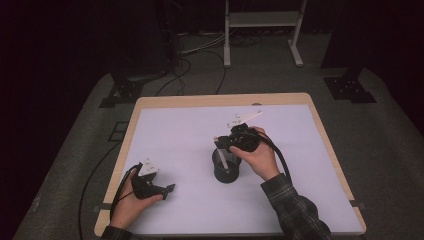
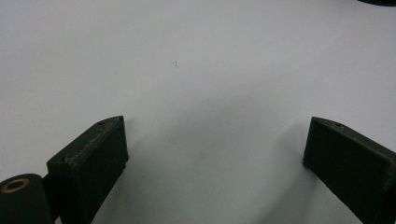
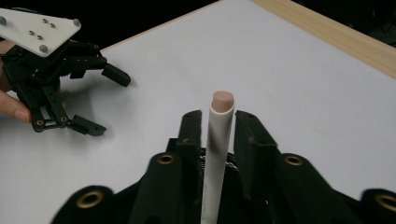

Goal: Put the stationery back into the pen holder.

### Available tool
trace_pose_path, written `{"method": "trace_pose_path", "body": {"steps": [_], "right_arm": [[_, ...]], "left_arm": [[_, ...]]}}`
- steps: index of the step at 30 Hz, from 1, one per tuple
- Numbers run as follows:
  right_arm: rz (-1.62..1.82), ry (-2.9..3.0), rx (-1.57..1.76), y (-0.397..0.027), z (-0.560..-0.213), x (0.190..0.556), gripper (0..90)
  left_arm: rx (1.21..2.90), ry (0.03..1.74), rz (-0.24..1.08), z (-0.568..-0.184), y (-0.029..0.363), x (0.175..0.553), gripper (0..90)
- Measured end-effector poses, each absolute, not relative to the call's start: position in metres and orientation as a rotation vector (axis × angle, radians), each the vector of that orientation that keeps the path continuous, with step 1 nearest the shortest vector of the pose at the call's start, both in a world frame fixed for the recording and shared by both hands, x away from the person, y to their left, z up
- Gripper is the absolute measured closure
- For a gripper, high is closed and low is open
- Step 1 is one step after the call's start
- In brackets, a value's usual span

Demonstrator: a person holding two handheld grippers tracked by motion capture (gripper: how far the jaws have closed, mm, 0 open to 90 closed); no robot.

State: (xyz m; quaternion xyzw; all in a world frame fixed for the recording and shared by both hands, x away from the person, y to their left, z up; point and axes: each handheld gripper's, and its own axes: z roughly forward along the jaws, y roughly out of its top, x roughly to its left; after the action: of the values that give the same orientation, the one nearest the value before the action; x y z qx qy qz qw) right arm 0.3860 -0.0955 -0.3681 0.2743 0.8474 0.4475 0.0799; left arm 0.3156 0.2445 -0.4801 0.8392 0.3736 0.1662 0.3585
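A thin white stick (image 3: 218, 140) with a pinkish tip stands upright between the jaws of my right gripper (image 3: 218, 117). A narrow gap shows on each side of it, so the pads do not press on it. From the high view the right gripper (image 1: 224, 146) hangs over a black cup (image 1: 226, 169) at the middle of the white mat, and the stick (image 1: 224, 159) reaches down into the cup. My left gripper (image 1: 169, 189) rests on the mat at the near left, its jaws wide apart with bare mat between them (image 2: 217, 123).
The white mat (image 1: 190, 130) covers a wooden table (image 1: 220, 100). The left gripper (image 3: 112, 105) lies off to the left in the right gripper view. Cables, a metal stand (image 1: 262, 30) and dark floor lie beyond the far edge.
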Motion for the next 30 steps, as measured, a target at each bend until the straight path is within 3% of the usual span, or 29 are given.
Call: {"method": "trace_pose_path", "body": {"steps": [19,24,30], "right_arm": [[1.268,2.518,0.853,-0.13,-0.366,0.373,55.8],[1.27,2.501,0.857,-0.144,-0.367,0.371,42.9],[1.274,2.469,0.89,-0.161,-0.369,0.365,36.5]], "left_arm": [[2.166,0.965,0.426,-0.48,0.244,0.315,5.5],[2.165,0.965,0.427,-0.48,0.244,0.315,5.5],[2.168,0.963,0.426,-0.48,0.244,0.315,5.5]]}}
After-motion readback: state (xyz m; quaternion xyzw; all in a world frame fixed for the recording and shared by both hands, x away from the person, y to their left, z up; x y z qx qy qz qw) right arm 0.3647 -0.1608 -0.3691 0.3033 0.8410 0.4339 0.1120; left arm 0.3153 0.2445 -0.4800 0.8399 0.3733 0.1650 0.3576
